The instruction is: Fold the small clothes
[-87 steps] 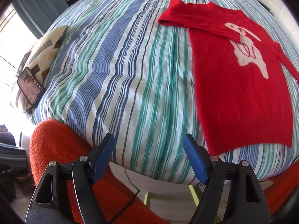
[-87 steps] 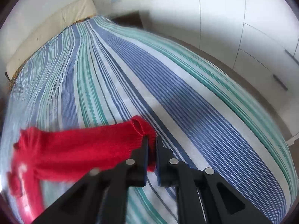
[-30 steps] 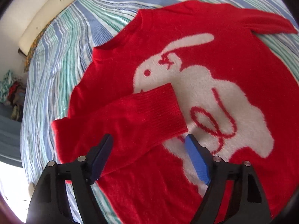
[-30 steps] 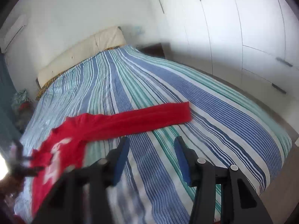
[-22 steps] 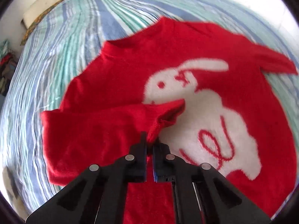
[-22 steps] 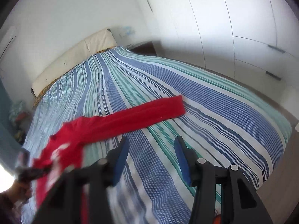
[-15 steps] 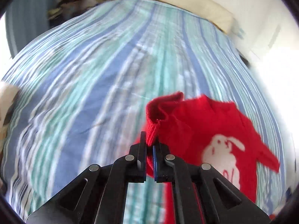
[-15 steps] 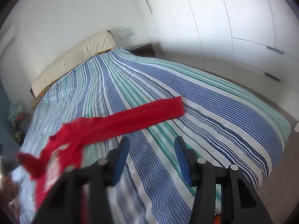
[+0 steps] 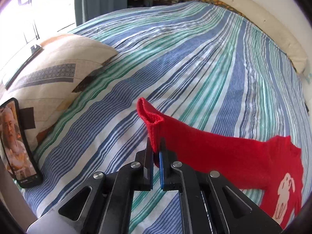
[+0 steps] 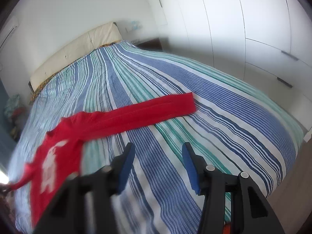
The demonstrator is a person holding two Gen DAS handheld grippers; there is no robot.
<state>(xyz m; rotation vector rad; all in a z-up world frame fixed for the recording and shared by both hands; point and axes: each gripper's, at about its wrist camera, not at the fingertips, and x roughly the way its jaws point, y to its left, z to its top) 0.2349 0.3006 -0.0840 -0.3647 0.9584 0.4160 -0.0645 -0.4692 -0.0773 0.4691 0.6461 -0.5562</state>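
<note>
A small red sweater (image 9: 253,161) with a white rabbit on its front lies on the striped bed. My left gripper (image 9: 156,150) is shut on the cuff (image 9: 150,120) of one sleeve and holds it stretched out, away from the body. In the right wrist view the sweater (image 10: 58,152) lies at the left, and its other sleeve (image 10: 156,109) lies flat and straight across the bed. My right gripper (image 10: 159,156) is open and empty above the bed, nearer than that sleeve.
The blue, green and white striped bedcover (image 9: 195,58) fills both views. A patterned cushion (image 9: 52,72) and a phone (image 9: 15,144) propped against it sit at the left. A cream headboard (image 10: 78,52) and white wardrobe doors (image 10: 253,29) stand beyond.
My left gripper shut on the folded sleeve's cuff and pulled the sleeve off the sweater's front, out to the side. My right gripper let go of the other sleeve and stays open.
</note>
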